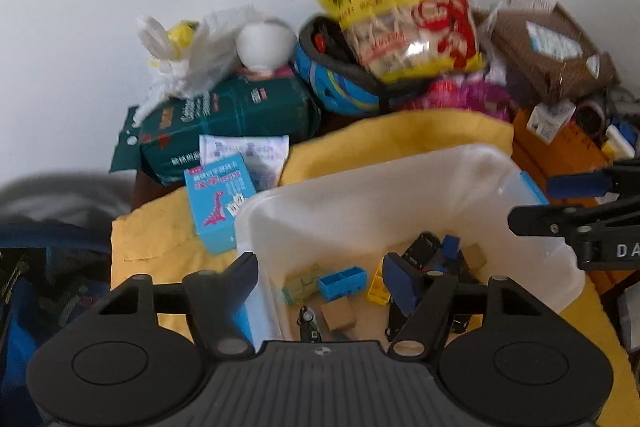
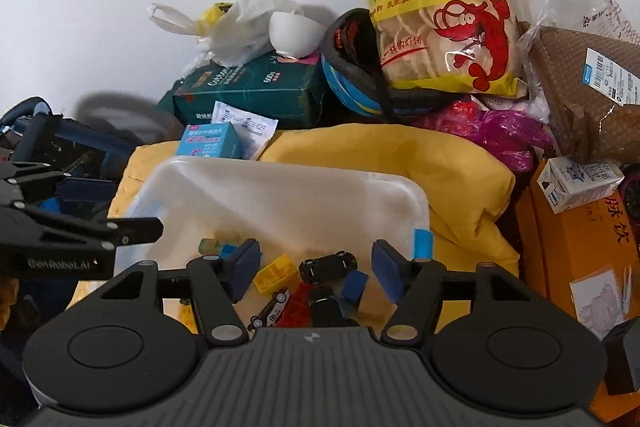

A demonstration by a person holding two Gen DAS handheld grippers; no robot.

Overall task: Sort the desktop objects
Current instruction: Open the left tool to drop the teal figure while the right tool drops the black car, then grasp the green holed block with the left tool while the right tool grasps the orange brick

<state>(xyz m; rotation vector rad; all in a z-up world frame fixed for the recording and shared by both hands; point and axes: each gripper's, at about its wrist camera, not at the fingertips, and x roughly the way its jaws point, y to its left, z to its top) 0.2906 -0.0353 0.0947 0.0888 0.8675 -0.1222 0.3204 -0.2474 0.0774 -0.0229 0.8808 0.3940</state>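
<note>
Right now both grippers hang over a translucent plastic bin (image 2: 280,195) sitting on a yellow cloth (image 2: 460,163). Left gripper (image 1: 320,279) is spread wide w/ nothing between its blue pads; its left finger (image 1: 244,275) sits outside the bin's left wall, its right finger (image 1: 400,283) inside the bin. Right gripper (image 2: 316,267) is also apart, pads gripping nothing, toys lying below the gap.

Inside the bin, right wrist view: black toy car (image 2: 328,265) at centre, yellow block (image 2: 274,271) at its 9 o'clock, dark blue block (image 2: 354,286) at its 4 o'clock, white toy car (image 2: 272,309) at 7 o'clock, red piece (image 2: 298,305) just beside that. Left wrist view adds a blue two-cell block (image 1: 342,281) and a brown cube (image 1: 338,314) at its 6 o'clock, touching or not I can't tell (blurred).

Beyond the bin at 12 o'clock: shrimp-cracker bag (image 2: 444,23) leaning on a blue helmet (image 2: 348,75). At 11 o'clock: green package (image 2: 248,87) w/ a white bowl (image 2: 294,35) and a white plastic bag (image 2: 232,23) on top. Light blue dinosaur box (image 1: 220,201) sits just beside the bin's far-left corner. At 2 o'clock: brown parcel (image 2: 580,83); at 3 o'clock an orange box (image 2: 580,247) carrying a small white carton (image 2: 576,183).
</note>
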